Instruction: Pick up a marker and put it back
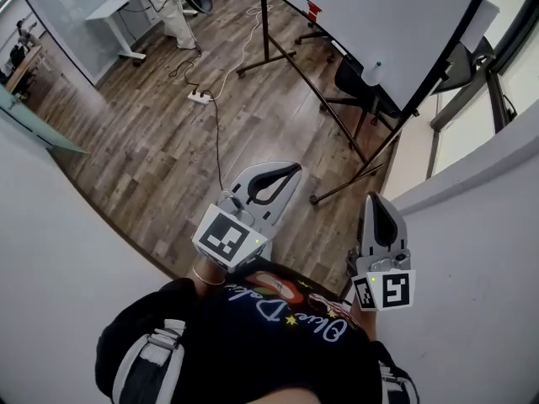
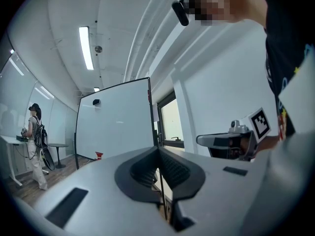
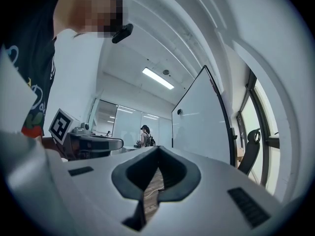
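cursive lettering on shirt (image 1: pixel 253 343), upside down, not legible

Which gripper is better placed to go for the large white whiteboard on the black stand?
Right, probably: the right gripper sits nearer the white whiteboard on its black stand, the left gripper farther off. Both jaws are shut and empty.

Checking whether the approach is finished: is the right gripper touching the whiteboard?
Apart. The right gripper view shows the right gripper, shut and empty, with the whiteboard standing well beyond its tips; the head view also shows a clear gap.
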A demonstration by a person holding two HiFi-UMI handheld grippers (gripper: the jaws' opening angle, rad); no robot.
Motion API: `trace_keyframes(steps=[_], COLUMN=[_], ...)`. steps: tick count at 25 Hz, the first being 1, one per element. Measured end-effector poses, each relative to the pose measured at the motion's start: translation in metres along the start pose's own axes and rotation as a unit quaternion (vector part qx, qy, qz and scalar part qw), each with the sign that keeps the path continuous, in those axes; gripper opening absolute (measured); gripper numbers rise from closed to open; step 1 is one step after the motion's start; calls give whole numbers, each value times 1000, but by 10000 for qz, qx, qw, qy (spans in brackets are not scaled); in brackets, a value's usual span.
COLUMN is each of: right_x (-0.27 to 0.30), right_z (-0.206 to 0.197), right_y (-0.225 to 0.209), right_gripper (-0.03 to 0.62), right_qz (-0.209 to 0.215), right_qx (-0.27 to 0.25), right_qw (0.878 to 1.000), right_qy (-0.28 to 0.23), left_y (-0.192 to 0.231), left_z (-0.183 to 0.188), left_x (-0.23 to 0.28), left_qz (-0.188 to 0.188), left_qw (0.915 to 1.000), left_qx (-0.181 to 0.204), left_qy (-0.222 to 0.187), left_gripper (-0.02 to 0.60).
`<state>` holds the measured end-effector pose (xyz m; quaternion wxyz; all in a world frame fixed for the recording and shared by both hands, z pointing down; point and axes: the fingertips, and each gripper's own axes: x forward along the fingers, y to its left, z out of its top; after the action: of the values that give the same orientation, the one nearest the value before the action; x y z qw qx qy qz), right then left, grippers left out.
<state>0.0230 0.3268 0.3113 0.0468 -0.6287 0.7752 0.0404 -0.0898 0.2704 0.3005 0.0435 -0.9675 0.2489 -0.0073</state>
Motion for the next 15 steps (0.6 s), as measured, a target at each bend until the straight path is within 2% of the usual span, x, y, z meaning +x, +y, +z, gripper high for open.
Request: trace_keyframes(steps=[15], right_x=[74], right_z=[-21], right_y=[-19], right_gripper=[0], right_qz=[-413], right_qx=[-68], right_qw=[9985], right_qy=[356], left_y=[76], left_z=[-35], left_x=[46], left_qz=[-320], left_qw=[9985], left_qx=[-256], left_qy=[354], left_gripper=[3])
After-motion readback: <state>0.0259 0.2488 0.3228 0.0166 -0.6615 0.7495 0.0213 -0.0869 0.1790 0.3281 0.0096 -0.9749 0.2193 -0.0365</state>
